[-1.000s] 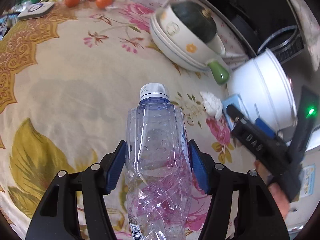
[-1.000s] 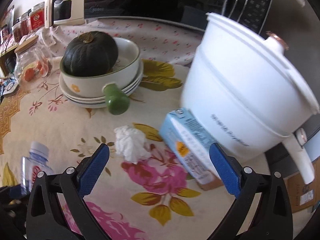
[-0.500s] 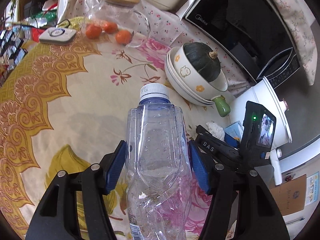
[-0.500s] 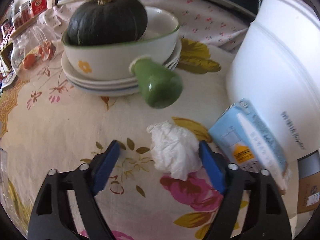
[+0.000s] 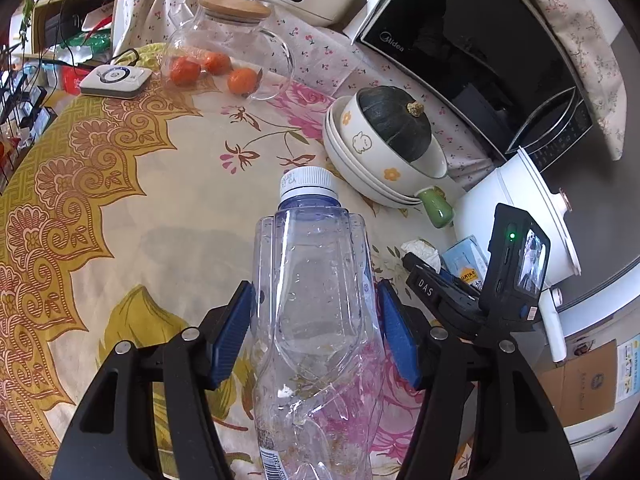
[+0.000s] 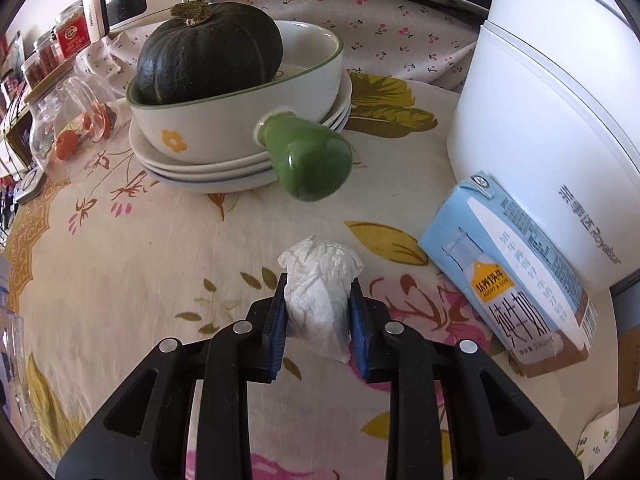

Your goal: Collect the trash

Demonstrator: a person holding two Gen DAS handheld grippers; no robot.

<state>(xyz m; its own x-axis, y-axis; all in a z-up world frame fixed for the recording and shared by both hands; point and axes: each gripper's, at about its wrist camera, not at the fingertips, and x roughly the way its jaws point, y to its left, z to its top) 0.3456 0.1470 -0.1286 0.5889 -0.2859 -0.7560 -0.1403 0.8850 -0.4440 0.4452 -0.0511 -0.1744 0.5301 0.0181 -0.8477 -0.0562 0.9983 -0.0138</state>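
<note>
My left gripper (image 5: pixel 316 332) is shut on a crushed clear plastic bottle (image 5: pixel 316 300) with a white cap, held above the floral tablecloth (image 5: pixel 160 208). My right gripper (image 6: pixel 319 314) is shut on a crumpled white tissue (image 6: pixel 320 280) at the tablecloth (image 6: pixel 160 260). A light blue milk carton (image 6: pixel 516 276) lies just right of it, against a white cooker pot (image 6: pixel 560 100). In the left wrist view the right gripper's body shows beside the tissue (image 5: pixel 420 248) and carton (image 5: pixel 466 260).
A bowl with a green handle (image 6: pixel 312 168) holds a dark green pumpkin (image 6: pixel 208 52) on stacked plates (image 6: pixel 240 168) just beyond the tissue. A glass jar (image 5: pixel 228 48) with oranges and a white device (image 5: pixel 116 80) sit far left. A microwave (image 5: pixel 460 40) stands behind.
My right gripper moved forward and shut on the tissue, which sat between open fingers half a second ago. My left gripper rose and pulled back with the bottle.
</note>
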